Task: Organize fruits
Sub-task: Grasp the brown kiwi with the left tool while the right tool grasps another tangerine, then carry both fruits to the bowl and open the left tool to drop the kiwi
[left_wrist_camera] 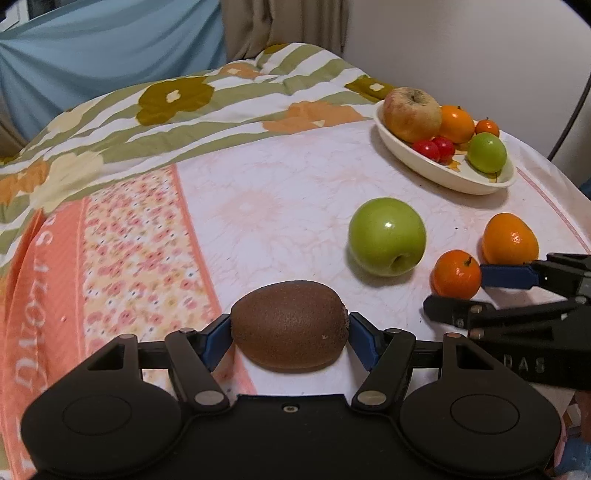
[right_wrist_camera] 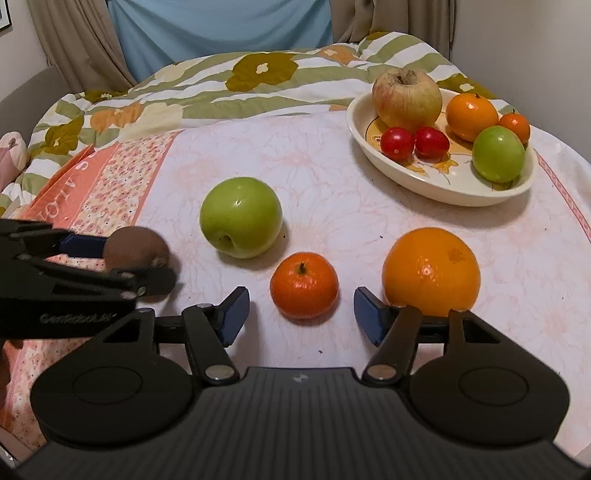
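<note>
My left gripper (left_wrist_camera: 290,332) is shut on a brown kiwi (left_wrist_camera: 290,330), with a blue pad on each end of it; the kiwi also shows at the left of the right wrist view (right_wrist_camera: 135,245). My right gripper (right_wrist_camera: 301,314) is open and empty, with a small mandarin (right_wrist_camera: 304,290) just ahead between its fingers. A big orange (right_wrist_camera: 431,271) lies by its right finger. A green apple (right_wrist_camera: 241,216) lies on the cloth further out. A cream bowl (right_wrist_camera: 369,144) at the far right holds a wrinkled apple, an orange, a small mandarin, a green fruit and two red tomatoes.
The fruit lies on a pale floral cloth (right_wrist_camera: 332,184). A rumpled quilt with green stripes and flowers (right_wrist_camera: 221,85) lies behind it. A blue curtain (right_wrist_camera: 221,26) hangs at the back. The cloth's right edge runs just past the bowl.
</note>
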Motion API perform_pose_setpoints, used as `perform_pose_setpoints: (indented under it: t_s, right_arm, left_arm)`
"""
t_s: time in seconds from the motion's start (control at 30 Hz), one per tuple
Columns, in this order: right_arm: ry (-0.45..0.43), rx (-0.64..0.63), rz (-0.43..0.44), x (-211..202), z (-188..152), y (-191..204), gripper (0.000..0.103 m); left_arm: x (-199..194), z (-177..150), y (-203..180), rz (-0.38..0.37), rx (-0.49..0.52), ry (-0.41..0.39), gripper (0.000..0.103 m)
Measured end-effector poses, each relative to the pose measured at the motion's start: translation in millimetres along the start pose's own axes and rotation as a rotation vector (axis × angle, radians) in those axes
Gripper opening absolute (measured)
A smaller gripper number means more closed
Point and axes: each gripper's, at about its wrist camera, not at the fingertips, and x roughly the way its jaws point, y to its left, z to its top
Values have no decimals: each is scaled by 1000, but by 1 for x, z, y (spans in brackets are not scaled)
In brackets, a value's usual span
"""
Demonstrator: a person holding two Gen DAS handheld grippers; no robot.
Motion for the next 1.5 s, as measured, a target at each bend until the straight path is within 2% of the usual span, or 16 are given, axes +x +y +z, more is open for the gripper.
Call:
perform_pose_setpoints:
  t_s: [0.27,0.33,0.63,0.93,1.2,1.5]
  right_arm:
    - [-13,-10,-4,5,5,-2,66]
    - [-13,-22,-6,6,5,-1,55]
    - [-25,-44,17,-10,10,0,55]
    - [-90,-55,46,-56,33,-13,55]
    - [-141,-65,48,-93,57,-48,55]
    - [-170,-63,41,-105,81,-106,55]
  left_arm:
    - [-9,-10,4,34,-40,5,71]
    - [-11,-11,5,40,-51,5,71]
    - [-33,-9,1,60,-90,-25,71]
    - [-73,10,-15,81,-122,-90,71]
    - [-99,39,-42,104,-141,-152,71]
    - [-98,74,-83,111,-130,-192,71]
